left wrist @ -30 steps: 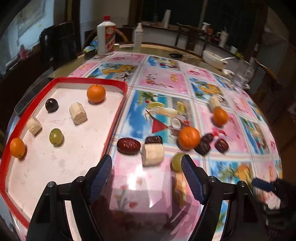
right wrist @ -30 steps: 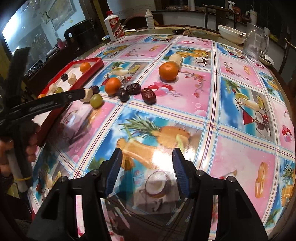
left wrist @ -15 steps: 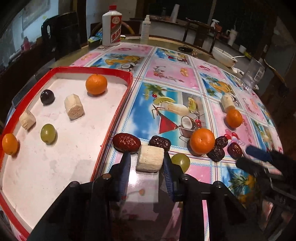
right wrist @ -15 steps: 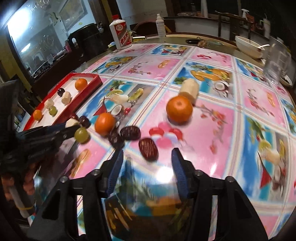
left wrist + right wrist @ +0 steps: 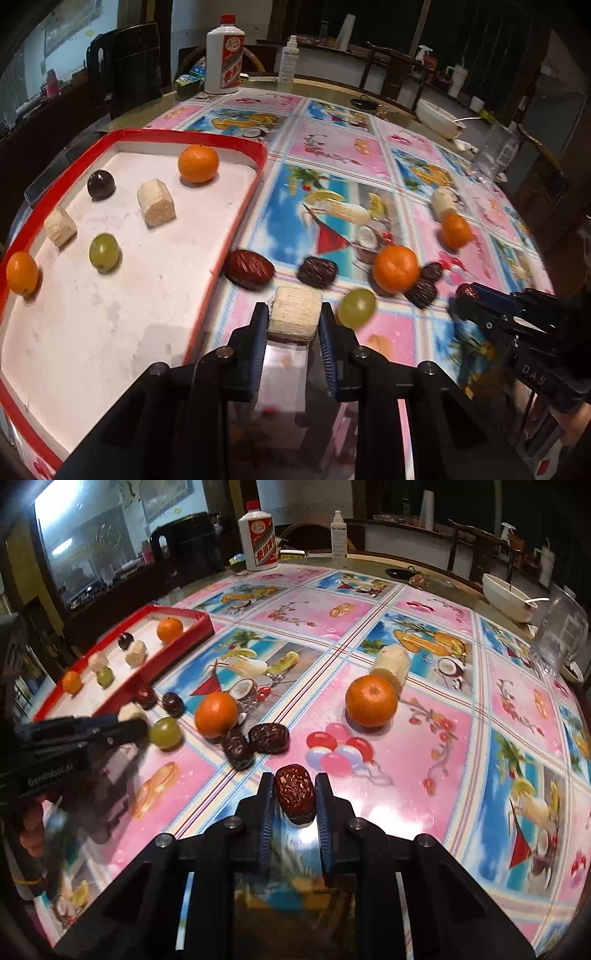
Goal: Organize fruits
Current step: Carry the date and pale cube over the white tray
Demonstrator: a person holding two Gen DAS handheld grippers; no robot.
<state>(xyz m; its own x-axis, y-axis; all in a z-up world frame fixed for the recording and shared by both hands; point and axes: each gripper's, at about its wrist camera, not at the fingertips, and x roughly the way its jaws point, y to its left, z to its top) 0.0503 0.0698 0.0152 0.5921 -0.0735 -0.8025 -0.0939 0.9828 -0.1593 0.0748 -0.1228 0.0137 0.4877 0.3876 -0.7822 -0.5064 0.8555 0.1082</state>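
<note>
My left gripper point(image 5: 293, 319) is shut on a pale banana piece point(image 5: 294, 313), just right of the red-rimmed tray point(image 5: 243, 206). The tray holds two oranges point(image 5: 198, 163), two banana pieces point(image 5: 156, 202), a green grape point(image 5: 104, 252) and a dark grape point(image 5: 100, 184). On the cloth lie a green grape point(image 5: 356, 307), several red dates point(image 5: 249, 269), two oranges point(image 5: 395, 268) and a banana piece point(image 5: 444, 204). My right gripper point(image 5: 294, 803) is shut on a red date point(image 5: 295, 792) near the table's front. The left gripper point(image 5: 122, 731) also shows at the left of the right wrist view.
A white liquor bottle point(image 5: 224, 59), a spray bottle point(image 5: 289, 61), a white bowl with spoon point(image 5: 509, 597) and a clear glass jug point(image 5: 561, 631) stand along the table's far side. Dark chairs point(image 5: 125, 66) ring the table. A hand point(image 5: 31, 827) holds the left gripper.
My left gripper closed on the banana piece. My right gripper moved forward over the cloth and closed on the red date.
</note>
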